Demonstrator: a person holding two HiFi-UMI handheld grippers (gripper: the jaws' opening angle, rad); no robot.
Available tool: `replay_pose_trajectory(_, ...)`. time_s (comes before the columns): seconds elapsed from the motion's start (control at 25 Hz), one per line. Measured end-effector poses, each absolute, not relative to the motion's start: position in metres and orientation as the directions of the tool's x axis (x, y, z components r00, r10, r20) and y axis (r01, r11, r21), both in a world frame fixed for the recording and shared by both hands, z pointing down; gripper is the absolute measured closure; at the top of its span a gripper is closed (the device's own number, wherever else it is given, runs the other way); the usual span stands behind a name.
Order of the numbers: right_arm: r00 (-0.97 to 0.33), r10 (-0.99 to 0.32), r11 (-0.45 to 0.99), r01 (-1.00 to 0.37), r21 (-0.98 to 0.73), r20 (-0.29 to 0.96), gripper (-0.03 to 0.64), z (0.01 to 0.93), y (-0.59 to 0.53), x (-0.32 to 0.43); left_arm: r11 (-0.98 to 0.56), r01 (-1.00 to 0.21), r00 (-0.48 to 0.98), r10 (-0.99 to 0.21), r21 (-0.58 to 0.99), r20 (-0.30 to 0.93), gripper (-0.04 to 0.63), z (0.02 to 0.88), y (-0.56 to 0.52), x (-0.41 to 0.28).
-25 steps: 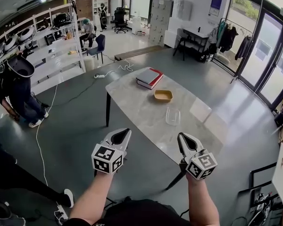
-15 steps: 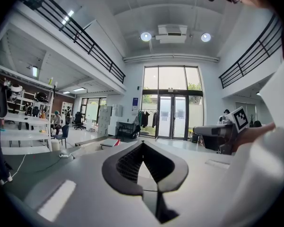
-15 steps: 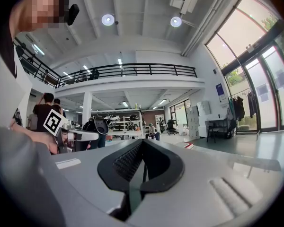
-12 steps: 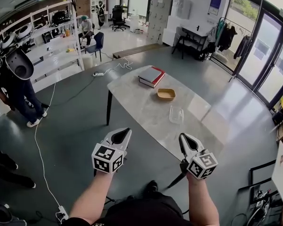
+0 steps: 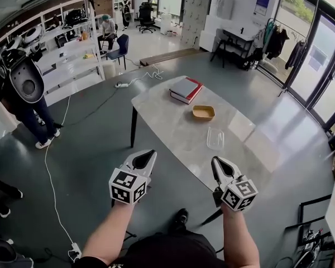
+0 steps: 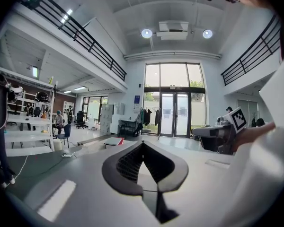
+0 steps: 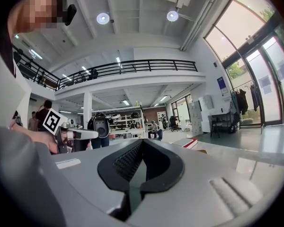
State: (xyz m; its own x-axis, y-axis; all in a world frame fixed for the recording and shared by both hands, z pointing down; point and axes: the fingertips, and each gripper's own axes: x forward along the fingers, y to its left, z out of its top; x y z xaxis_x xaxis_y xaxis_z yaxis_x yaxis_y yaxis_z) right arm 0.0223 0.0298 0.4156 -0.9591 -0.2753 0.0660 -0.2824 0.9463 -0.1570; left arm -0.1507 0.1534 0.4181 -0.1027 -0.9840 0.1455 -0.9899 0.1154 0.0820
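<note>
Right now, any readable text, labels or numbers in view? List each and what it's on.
No legible text anywhere.
Too small to read: print on the blue wall poster.
No title readable on the book on the table.
Cubes on the left gripper and right gripper: black-and-white square markers only, no words.

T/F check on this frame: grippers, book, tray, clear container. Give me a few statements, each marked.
1. The left gripper and the right gripper are both shut with nothing between the jaws. True.
2. The book lies on the floor. False: it lies on the table, at its far end.
3. The tray sits between the book and the clear container. True.
4. The left gripper is clamped on the clear container. False: the container stands on the table, apart from both grippers.
</note>
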Motion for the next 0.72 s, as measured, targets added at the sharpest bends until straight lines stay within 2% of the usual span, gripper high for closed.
replay_pose_trajectory(0.72,-0.96,-0.257,0.936,-0.276,-0.218,0.115,0.603,0.446,-0.092,-0.002,0.106,-0.99,-0.086,-0.976,0.091,0.199,0.592,0.434,0.029,-0.17)
